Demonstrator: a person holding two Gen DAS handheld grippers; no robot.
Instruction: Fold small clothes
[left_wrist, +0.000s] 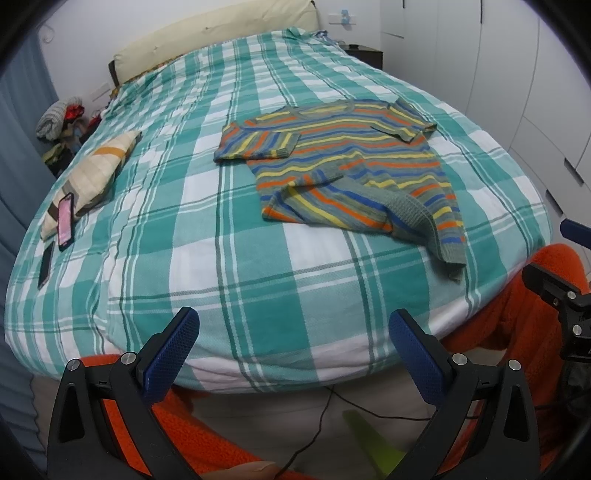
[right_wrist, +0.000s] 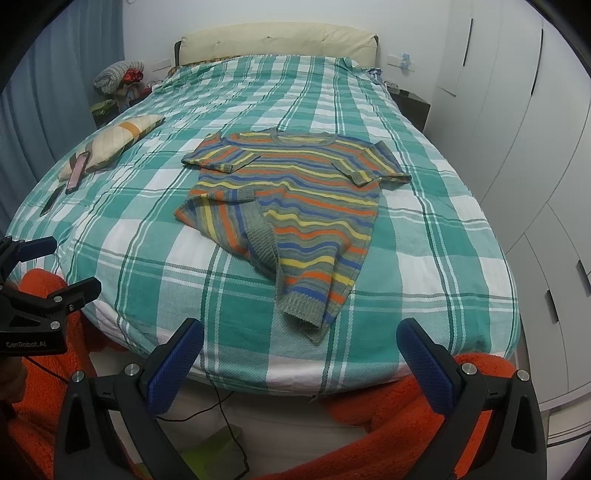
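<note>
A small striped knit sweater (left_wrist: 347, 162) (right_wrist: 291, 199) in orange, yellow, blue and grey lies on the green-and-white checked bed cover (left_wrist: 236, 258) (right_wrist: 184, 295). Both short sleeves are folded in over the chest. Its lower left corner is turned up and its hem reaches toward the bed's near edge. My left gripper (left_wrist: 293, 334) is open at the foot of the bed, well short of the sweater, holding nothing. My right gripper (right_wrist: 300, 345) is open too, just below the sweater's hem, empty. In the right wrist view the left gripper's body shows at the left edge.
A striped pillow (left_wrist: 94, 173) (right_wrist: 114, 142) lies at the bed's left with a pink phone (left_wrist: 65, 220) (right_wrist: 78, 171) and a dark phone (left_wrist: 45, 265) beside it. White wardrobes (right_wrist: 517, 147) line the right side. An orange fleece garment (right_wrist: 406, 417) and a cable (left_wrist: 317, 424) are below the grippers.
</note>
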